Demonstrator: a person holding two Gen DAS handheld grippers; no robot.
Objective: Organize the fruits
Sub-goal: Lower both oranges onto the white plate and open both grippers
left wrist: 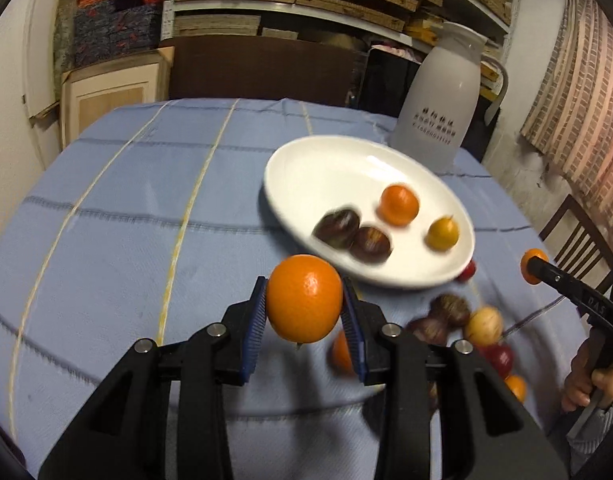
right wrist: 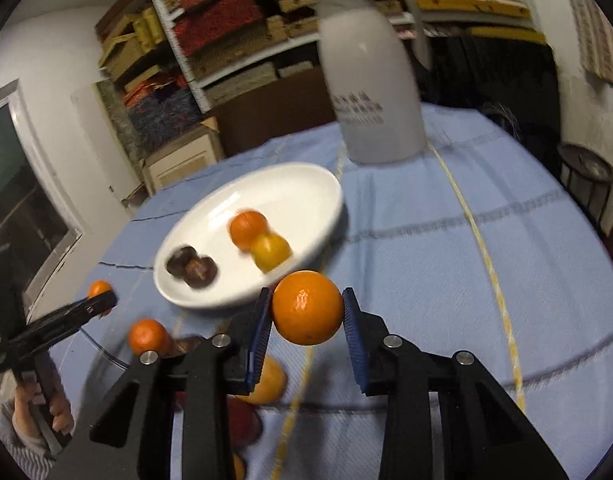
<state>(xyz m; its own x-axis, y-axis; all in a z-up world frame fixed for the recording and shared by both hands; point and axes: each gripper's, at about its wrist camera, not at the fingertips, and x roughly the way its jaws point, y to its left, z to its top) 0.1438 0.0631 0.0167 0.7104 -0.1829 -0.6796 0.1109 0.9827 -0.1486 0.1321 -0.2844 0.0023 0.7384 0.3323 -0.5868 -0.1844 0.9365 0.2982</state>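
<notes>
Left gripper (left wrist: 303,312) fingers clamped on an orange (left wrist: 304,298); right gripper (right wrist: 307,320) fingers clamped on another orange (right wrist: 307,307) — both above the counter (left wrist: 126,200); plate (left wrist: 306,168) holds, apparently, chestnuts (left wrist: 352,234).

Dim indoor light, heavy fisheye bending with dark corners, motion blur over plate (left wrist: 306,168) and loose fruit (left wrist: 482,324).

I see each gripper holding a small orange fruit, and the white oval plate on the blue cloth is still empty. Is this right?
Not quite: the white oval plate is not empty. The left wrist view shows four pieces in it. Each gripper, left and right, holds a small orange fruit.
</notes>
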